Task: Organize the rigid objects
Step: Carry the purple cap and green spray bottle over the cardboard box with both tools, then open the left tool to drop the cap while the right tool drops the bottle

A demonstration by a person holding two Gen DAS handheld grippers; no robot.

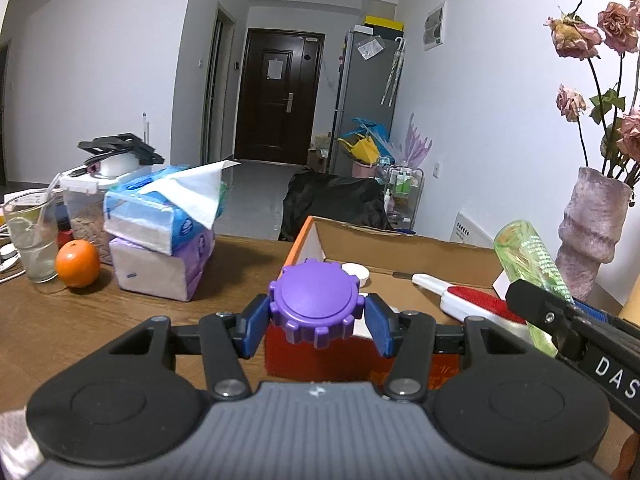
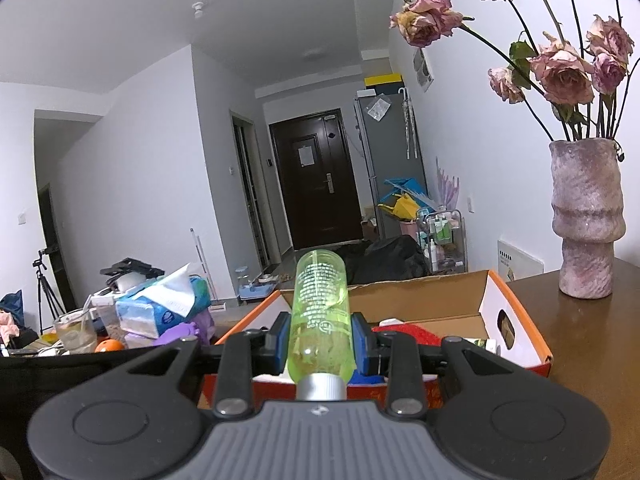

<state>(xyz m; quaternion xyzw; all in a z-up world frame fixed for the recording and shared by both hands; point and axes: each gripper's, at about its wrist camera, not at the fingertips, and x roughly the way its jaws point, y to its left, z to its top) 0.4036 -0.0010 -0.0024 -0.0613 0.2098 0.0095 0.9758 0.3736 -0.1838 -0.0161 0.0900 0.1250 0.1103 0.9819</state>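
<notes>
Your left gripper (image 1: 318, 316) has its blue pads pinching a purple plastic notched round lid (image 1: 316, 303) from both sides, held in front of the near orange wall of the open cardboard box with orange outer walls (image 1: 404, 246). Your right gripper (image 2: 320, 344) has its jaws closed on a translucent green plastic bottle with a silver cap (image 2: 320, 320); the bottle points away from you, above the near edge of the same box, cap end toward the gripper body. White print runs along the bottle, too small to read.

Inside the box lie a red-and-white lint brush (image 1: 464, 300) and a small white round jar (image 1: 356, 274). The box sits on the brown wooden tabletop (image 1: 72, 320).

In the left wrist view, the side of your right gripper shows the white letters "DAS", cut off at the frame edge.

Toward the left edge of the tabletop stand two stacked tissue packs, blue over purple (image 1: 160, 244), an orange fruit (image 1: 77, 263) and a clear drinking glass with a straw (image 1: 32, 236). A mottled pink ceramic vase of dried roses (image 2: 586, 220) stands near the right far corner.
</notes>
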